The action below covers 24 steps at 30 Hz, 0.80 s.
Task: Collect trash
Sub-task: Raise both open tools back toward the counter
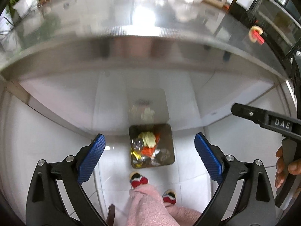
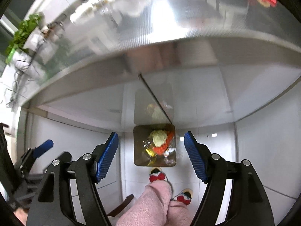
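Observation:
A small square bin (image 1: pixel 170 141) stands on the white tiled floor with its lid (image 1: pixel 147 98) swung up against the wall under the table. Inside lie a crumpled yellow-green piece (image 1: pixel 149 138), an orange wrapper (image 1: pixel 147 150) and bits of foil (image 1: pixel 137 155). My left gripper (image 1: pixel 149 137) hangs high above the bin, open, with nothing between its blue pads. In the right wrist view the bin (image 2: pixel 138 150) shows the same trash (image 2: pixel 159 137). My right gripper (image 2: pixel 151 134) is open and empty over it. A black finger (image 1: pixel 263 118) of the right gripper shows at the left view's right edge.
The steel table (image 1: pixel 131 52) juts out above and beyond the bin. A red and cream object (image 1: pixel 255 33) lies near its right end, and blurred white clutter sits at the far side. The person's pink trouser legs (image 1: pixel 150 207) and red-bowed slippers (image 1: pixel 138 181) stand just before the bin.

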Tool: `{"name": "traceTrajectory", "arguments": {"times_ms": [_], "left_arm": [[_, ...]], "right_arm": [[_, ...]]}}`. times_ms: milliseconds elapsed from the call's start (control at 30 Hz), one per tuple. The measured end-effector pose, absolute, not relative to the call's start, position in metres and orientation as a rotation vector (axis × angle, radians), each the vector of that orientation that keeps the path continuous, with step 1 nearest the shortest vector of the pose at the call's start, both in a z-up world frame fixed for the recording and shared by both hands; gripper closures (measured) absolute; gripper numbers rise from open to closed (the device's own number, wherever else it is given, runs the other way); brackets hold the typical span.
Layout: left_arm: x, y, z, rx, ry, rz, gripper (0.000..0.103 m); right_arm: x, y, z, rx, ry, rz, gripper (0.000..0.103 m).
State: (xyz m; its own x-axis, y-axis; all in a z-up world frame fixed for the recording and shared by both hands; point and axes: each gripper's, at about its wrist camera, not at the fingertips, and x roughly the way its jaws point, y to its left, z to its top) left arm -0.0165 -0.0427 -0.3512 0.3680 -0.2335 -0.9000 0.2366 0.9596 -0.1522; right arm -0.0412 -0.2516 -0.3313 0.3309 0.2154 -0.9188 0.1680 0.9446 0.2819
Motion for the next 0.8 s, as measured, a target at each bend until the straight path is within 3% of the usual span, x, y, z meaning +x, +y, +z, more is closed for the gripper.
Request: {"name": "traceTrajectory", "arguments": {"times_ms": [233,300,367,800], "left_arm": [[-0.016,-0.046,-0.291,-0.013,1.049,-0.325,0.01],[-0.013,-0.048,-0.273,-0.013,1.026,-0.332,0.01],[-0.007,-0.05,-0.263,-0.012,1.007,-0.333,0.01],[0.071,-0.039,-0.209,-0.032,0.906,-0.32,0.01]], "right_arm": [[-0.039,-0.268,-0.268,0.339,1.1,0.048,0.03],[-0.035,-0.271,-0.251,0.338,1.058,0.048,0.022],[-0.027,-0.274,-0.232,0.329,1.014,0.043,0.021],[0.055,-0.272,-0.177,0.304,0.902,0.042,0.021]]}}
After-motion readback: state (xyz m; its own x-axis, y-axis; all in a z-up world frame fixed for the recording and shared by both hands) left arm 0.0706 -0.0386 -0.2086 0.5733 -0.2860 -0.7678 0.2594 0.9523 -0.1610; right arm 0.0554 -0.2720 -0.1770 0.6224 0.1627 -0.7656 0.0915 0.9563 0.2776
